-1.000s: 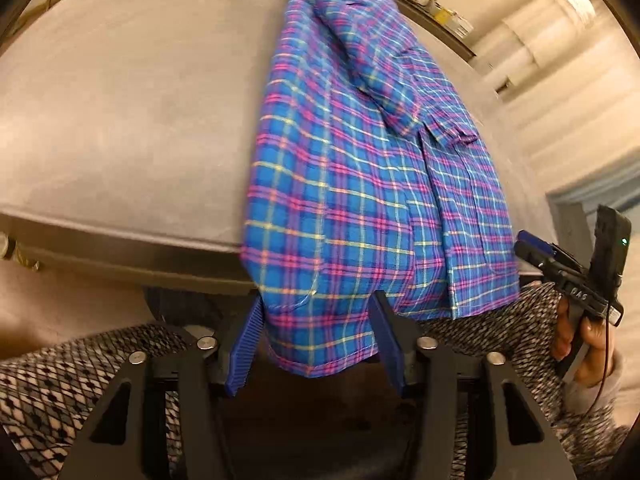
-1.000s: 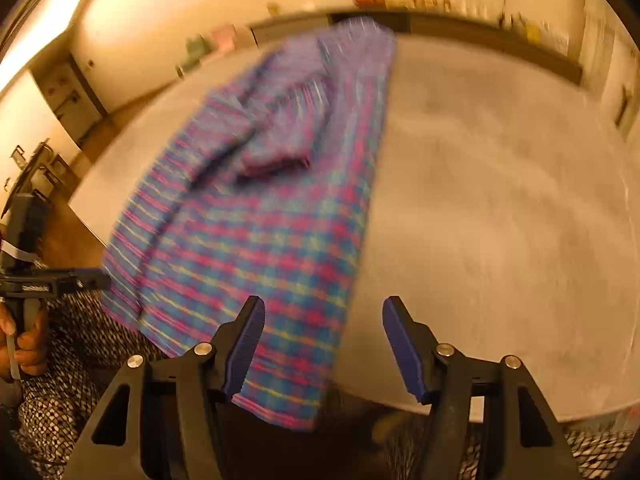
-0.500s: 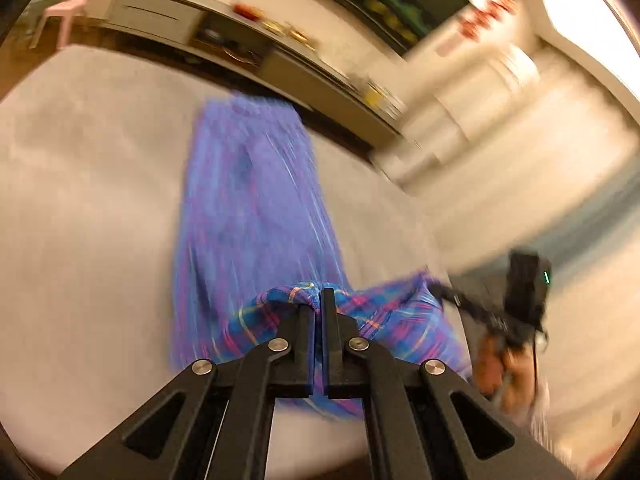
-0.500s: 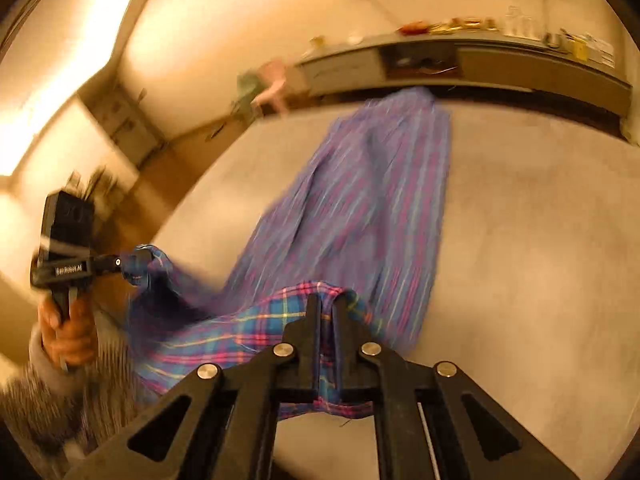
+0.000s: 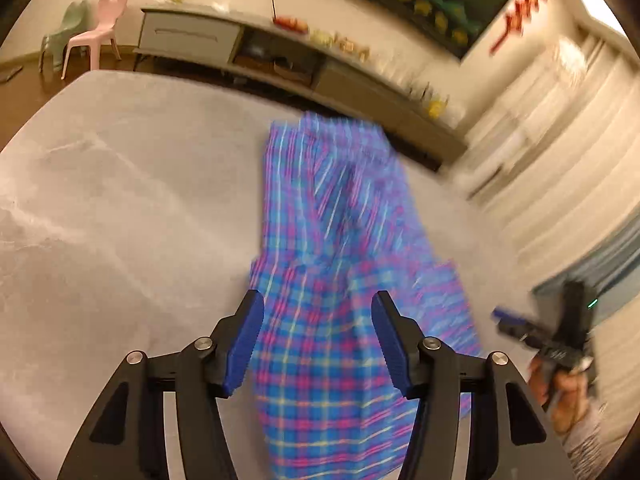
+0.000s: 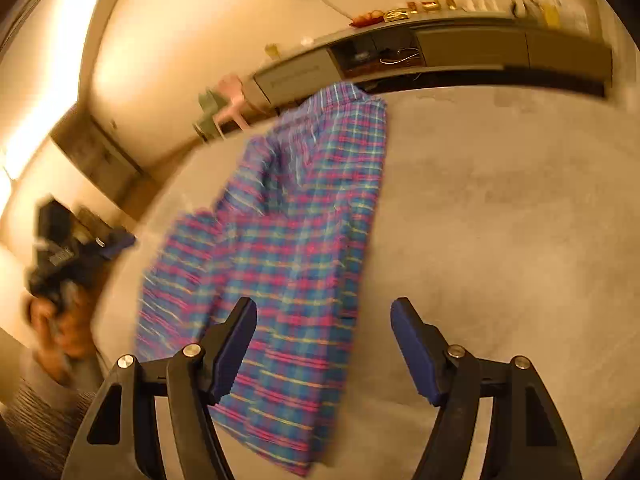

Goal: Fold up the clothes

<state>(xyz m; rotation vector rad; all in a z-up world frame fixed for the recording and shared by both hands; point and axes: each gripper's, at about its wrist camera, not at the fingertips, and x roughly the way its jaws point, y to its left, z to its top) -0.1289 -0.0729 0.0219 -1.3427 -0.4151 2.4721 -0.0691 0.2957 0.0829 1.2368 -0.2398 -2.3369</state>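
Note:
A blue, pink and yellow plaid shirt [image 5: 332, 208] lies lengthwise on the grey table [image 5: 120, 200], its near end doubled over on itself and blurred by motion. My left gripper [image 5: 318, 298] hovers over that near end. Its jaws are opening, and cloth shows between them with the pads clear of it. In the right wrist view the shirt [image 6: 320, 200] runs from far centre to near left. My right gripper [image 6: 324, 304] is above its right edge, jaws opening wide, nothing pinched. Each view shows the other gripper [image 5: 552, 332] [image 6: 60, 256] off to the side, blurred.
A low sideboard [image 5: 192, 36] with small items stands along the far wall, with a pink chair [image 5: 100, 20] and a green one beside it. Curtains hang at the right. A hand [image 5: 560, 392] holds the right gripper. Bare table top [image 6: 500, 220] spreads right of the shirt.
Both grippers shut on the shirt's hem hanging over the near edge and carried it up and forward over the table. Both have now opened and let the cloth go.

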